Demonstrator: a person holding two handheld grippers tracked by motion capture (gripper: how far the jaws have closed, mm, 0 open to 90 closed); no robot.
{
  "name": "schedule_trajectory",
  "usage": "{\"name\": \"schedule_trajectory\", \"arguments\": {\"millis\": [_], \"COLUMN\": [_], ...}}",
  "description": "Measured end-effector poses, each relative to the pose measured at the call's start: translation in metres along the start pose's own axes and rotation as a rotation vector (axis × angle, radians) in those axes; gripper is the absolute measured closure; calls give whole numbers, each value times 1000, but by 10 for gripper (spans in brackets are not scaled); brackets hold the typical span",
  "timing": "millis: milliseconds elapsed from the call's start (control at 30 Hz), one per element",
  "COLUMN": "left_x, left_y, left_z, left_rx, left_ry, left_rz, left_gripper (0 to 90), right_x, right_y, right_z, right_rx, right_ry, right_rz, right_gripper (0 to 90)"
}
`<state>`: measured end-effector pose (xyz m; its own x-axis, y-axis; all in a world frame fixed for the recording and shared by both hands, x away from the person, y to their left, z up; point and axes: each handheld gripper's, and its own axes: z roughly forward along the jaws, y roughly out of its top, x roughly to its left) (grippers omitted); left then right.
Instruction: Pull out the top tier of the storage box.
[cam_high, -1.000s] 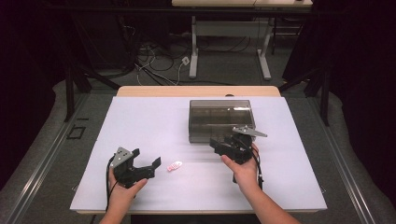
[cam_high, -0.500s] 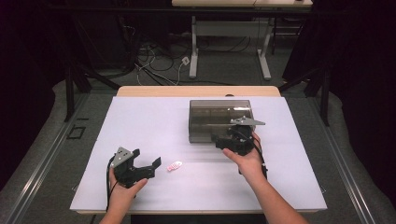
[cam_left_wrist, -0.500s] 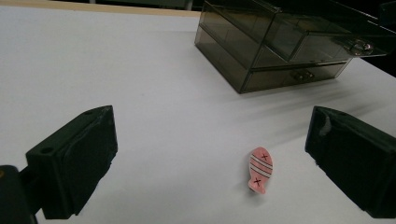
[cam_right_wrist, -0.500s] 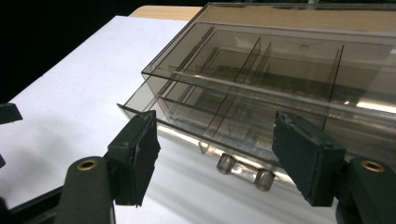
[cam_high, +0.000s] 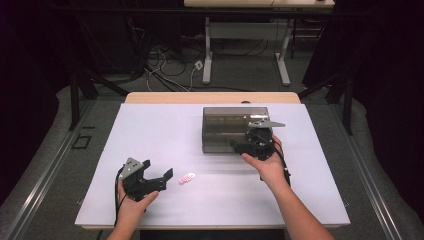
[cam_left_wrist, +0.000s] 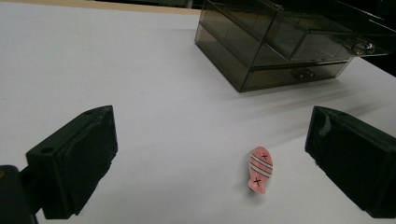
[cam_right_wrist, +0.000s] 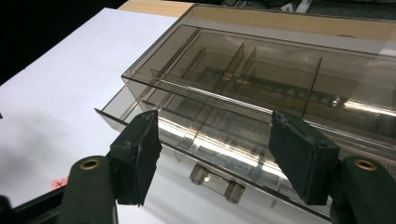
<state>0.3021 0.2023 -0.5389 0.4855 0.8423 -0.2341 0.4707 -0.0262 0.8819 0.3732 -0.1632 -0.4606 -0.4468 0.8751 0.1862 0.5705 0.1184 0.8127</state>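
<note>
A smoky see-through drawer box stands right of the table's middle. In the right gripper view its upper drawer is slid a little way out, with its small handle below and between my jaws. My right gripper hovers at the box's front, open; its jaws have just closed slightly, and the pads press on nothing. A pink fish-shaped clip lies flat on the white tabletop. My left gripper rests just left of it, open. The clip lies ahead of the left gripper's pads, nearer the right-hand one.
The white tabletop spreads wide on the left and in front of the box. A wooden strip runs along its far edge. Beyond are a dark floor, cables and desk legs.
My right hand has risen and moved farther from the table's near edge, up to the box's front. The left hand and the pink clip stay where they were.
</note>
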Motion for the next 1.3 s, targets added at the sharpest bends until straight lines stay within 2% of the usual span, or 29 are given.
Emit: {"name": "schedule_trajectory", "arguments": {"millis": [33, 200, 300, 367, 400, 467, 533, 667, 833, 900, 1000, 1100, 1267, 1300], "left_x": [0, 0, 0, 0, 0, 0, 0, 0, 0, 0, 0, 0, 0, 0], "left_y": [0, 0, 0, 0, 0, 0, -1, -1, -1, -1, -1, -1, -1, 0], "left_z": [0, 1, 1, 1, 1, 1, 1, 1, 1, 1, 1, 1, 1, 0], "left_rx": [-1, -1, 0, 1, 2, 2, 2, 3, 4, 4, 4, 5, 5, 3], "left_ry": [-1, -1, 1, 2, 2, 3, 6, 8, 7, 7, 6, 4, 4, 4], "left_rz": [-2, -5, -7, -12, -16, -17, -16, -14, -13, -12, -11, -9, -5, -3], "left_gripper": [27, 27, 27, 27, 28, 29, 30, 30, 30, 30, 30, 30, 30, 30], "right_x": [-3, -9, -15, -19, -22, -24, -30, -41, -49, -56, -60, -63, -67, -69], "right_y": [1, 5, 9, 12, 14, 14, 16, 18, 18, 18, 16, 15, 13, 12], "right_z": [0, 1, 2, 0, -1, -1, -2, -5, -10, -13, -15, -17, -19, -19], "right_rx": [7, 20, 19, 40, 26, 24, 27, 27, 10, 17, 14, 15, 15, 20], "right_ry": [-5, -5, -25, -37, -61, -74, -95, -99, -130, -131, -138, -163, -172, -192], "right_rz": [-10, 5, 15, 21, 23, 23, 45, 60, 65, 103, 111, 107, 109, 109], "right_gripper": [351, 366, 376, 388, 387, 384, 377, 395, 437, 461, 464, 473, 473, 467]}}
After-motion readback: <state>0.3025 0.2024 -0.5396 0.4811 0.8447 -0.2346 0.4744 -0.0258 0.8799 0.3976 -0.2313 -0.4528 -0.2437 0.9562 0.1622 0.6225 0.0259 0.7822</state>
